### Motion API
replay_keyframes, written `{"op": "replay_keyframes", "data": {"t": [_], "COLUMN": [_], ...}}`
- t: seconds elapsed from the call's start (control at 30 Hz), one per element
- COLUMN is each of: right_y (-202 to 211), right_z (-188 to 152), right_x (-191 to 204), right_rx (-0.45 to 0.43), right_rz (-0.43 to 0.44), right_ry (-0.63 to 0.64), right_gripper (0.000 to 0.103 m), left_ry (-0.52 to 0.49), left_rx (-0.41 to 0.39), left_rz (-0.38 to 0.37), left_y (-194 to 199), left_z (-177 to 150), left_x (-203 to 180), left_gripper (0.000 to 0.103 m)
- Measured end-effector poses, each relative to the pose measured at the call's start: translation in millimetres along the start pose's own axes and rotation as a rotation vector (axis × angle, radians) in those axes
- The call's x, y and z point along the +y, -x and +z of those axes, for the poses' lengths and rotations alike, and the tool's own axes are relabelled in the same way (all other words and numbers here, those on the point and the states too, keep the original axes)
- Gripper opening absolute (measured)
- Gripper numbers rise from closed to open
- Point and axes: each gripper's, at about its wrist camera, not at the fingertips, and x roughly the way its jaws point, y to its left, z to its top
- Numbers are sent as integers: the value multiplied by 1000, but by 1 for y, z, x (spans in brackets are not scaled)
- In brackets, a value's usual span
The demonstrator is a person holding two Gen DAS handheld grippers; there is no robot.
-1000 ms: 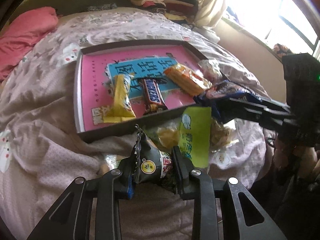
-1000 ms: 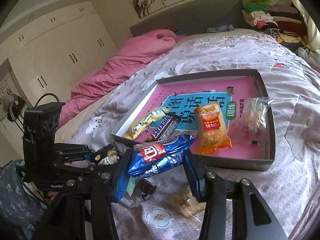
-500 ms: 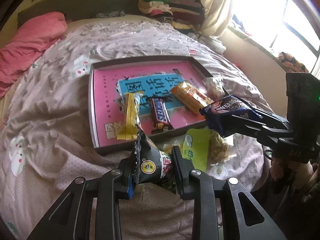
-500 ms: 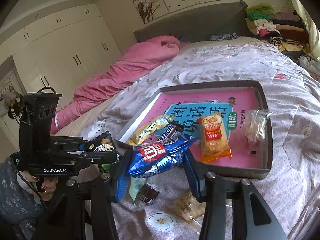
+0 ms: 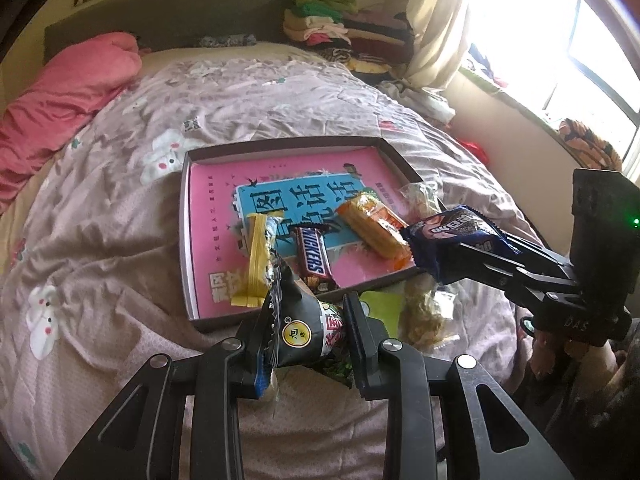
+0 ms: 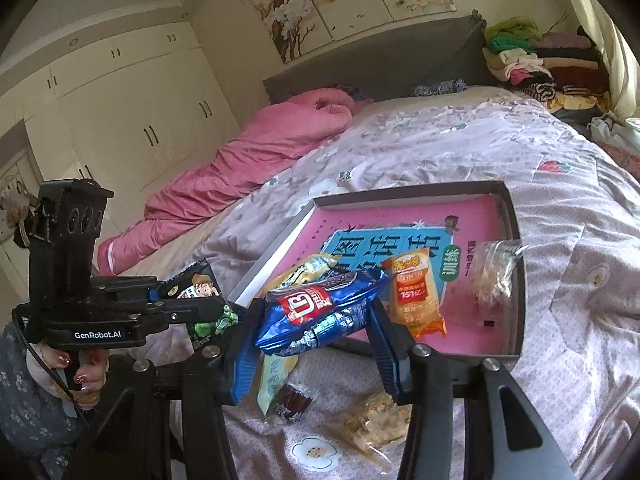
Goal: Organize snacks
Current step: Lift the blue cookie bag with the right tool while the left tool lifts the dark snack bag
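Bedspread (image 5: pixel 120 300) free beyond tray rim (image 5: pixel 185 240)

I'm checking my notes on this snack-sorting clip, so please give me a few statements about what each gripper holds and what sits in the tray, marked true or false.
1. The right gripper is shut on a blue cookie packet. True.
2. The left gripper is open, holding nothing. False: it is shut on a black snack packet.
3. A Snickers bar lies in the tray. True.
4. The orange packet lies on the bedspread outside the tray. False: it lies inside the tray.
5. A clear bag sits in the tray. True.
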Motion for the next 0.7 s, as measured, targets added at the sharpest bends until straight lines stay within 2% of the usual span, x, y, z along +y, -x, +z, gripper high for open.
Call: {"op": "replay_keyframes", "data": {"t": [0.7], "right_y": [3], "right_z": [6], "right_x": [-8], "right_rx": [-23], "right_rz": [-27], "right_ry": [-17], "right_gripper": [50], "left_ry": [17], "left_rx": [-28], "left_rz": [4], "left_y": [-6], "left_z": [21], "left_x": [-8], "left_gripper": [32]}}
